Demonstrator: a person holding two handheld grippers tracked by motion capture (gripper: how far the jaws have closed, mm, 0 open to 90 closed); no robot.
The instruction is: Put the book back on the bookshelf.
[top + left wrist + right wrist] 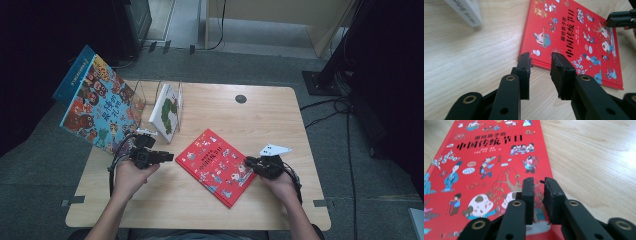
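- Red book (219, 166) lies flat, cover up, near the middle of the worktop (280, 125), between the 2 hands.
- Count: 3 books in all. 1 red book flat; 1 white-and-green book (167, 112) upright in a clear wire stand (145, 92) at the rear left; 1 large colourful book (97, 107) tilted beyond the worktop's left edge.
- Count: 2 sets of tongs, 1 per hand.
- Left tongs (541, 60) sit at the red book's left edge. Jaws stand apart with a gap between them; the book's edge shows in that gap, no pad pressing on it.
- Right tongs (539, 182) sit over the red book's right corner. Jaws nearly together, a narrow slit left; whether they pinch the cover I cannot tell.
- Edges: red book lies well inside every worktop edge. Bare wood is open to its right, front and rear; the upright book stands near its rear-left corner.
- Orientation: long axis runs diagonally in the high view, from rear left to front right; none of its sides is parallel to the worktop's edges.
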